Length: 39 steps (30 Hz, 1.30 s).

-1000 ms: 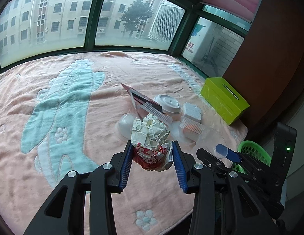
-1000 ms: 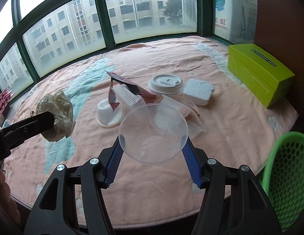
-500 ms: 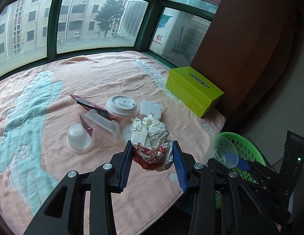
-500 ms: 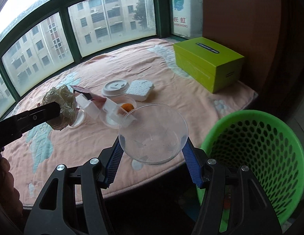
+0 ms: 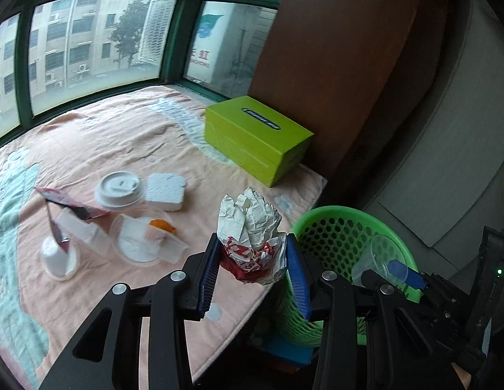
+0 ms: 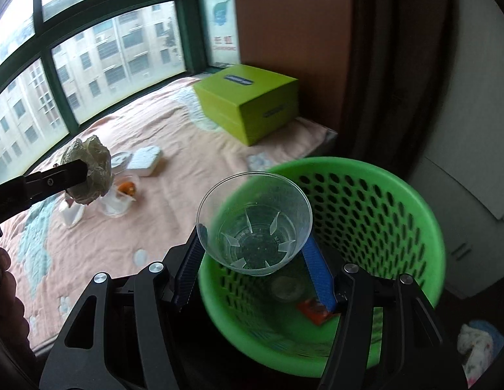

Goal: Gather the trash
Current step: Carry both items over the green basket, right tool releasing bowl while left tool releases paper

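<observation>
The right claw is clamping a clear plastic cup above the green perforated plastic basket standing beside the worktop's corner. The left claw is gripping a crumpled white-and-red paper wrapper over the pink-towelled worktop edge, just beside the basket. Farther along the edge, a lime-green box is sitting.

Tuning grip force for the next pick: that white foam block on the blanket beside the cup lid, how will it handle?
The white foam block looks like expanded foam, so probably very light for its size. Its pitted surface should give the pads decent friction, but hard squeezing may dent or crumble it. It lies flat and squarish on the soft blanket, so a push would likely slide it, not roll it.
</observation>
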Available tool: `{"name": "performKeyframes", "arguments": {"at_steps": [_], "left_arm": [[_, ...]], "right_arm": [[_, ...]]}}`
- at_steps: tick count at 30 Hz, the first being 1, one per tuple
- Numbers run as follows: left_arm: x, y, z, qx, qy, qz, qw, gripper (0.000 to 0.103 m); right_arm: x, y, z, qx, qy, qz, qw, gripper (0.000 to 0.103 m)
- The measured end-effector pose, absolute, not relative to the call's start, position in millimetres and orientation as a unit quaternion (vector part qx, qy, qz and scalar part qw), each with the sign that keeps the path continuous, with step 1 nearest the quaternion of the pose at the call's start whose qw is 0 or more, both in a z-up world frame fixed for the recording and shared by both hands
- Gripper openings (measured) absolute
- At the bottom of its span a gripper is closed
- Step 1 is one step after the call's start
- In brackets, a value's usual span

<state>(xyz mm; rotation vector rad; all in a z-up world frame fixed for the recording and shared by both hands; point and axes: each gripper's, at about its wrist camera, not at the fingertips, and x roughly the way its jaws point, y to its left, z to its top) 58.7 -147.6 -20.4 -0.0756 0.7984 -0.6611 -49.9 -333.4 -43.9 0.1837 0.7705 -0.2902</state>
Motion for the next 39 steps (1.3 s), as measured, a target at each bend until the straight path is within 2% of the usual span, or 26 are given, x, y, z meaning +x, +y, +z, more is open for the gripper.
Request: {"name": "performKeyframes", "arguments": {"at_steps": [13, 16, 28, 33, 34, 36, 38, 39], "left_arm": [[46, -214, -23, 0.003, 0.389, -0.374, 0.842, 0.039], [43, -227, -26, 0.012, 0.392, -0.382, 0.837, 0.039], [37, -267, -41, 0.033, 0.413, -0.409, 0.813, 0.042], [31, -275, -44, 0.038, 0.413, -0.422, 0.806, 0.050], [30, -276, -45, 0.037, 0.414, -0.424, 0.805, 0.055], [28, -276, -45, 0.038, 0.412, -0.426, 0.804, 0.055], [27, -275, -45, 0.037, 0.411, -0.428, 0.804, 0.063], [27, -274, -45, 0.038, 0.410, -0.425, 0.806, 0.064]], "right_arm": [[-82, -382, -51, 0.124, 0.373, -0.201, 0.897, 0.062], [-88, -388, -50, 0.128, 0.368, -0.207, 0.898, 0.072], [-107, -402, -42, 0.137, 0.346, -0.230, 0.899, 0.075], [-112, -406, -39, 0.142, 0.337, -0.236, 0.900, 0.075], [-112, -407, -38, 0.142, 0.337, -0.236, 0.900, 0.076], [-113, -407, -38, 0.141, 0.337, -0.237, 0.900, 0.076], [-112, -406, -38, 0.141, 0.337, -0.236, 0.900, 0.076], [-112, -405, -38, 0.141, 0.337, -0.236, 0.900, 0.076]]}}
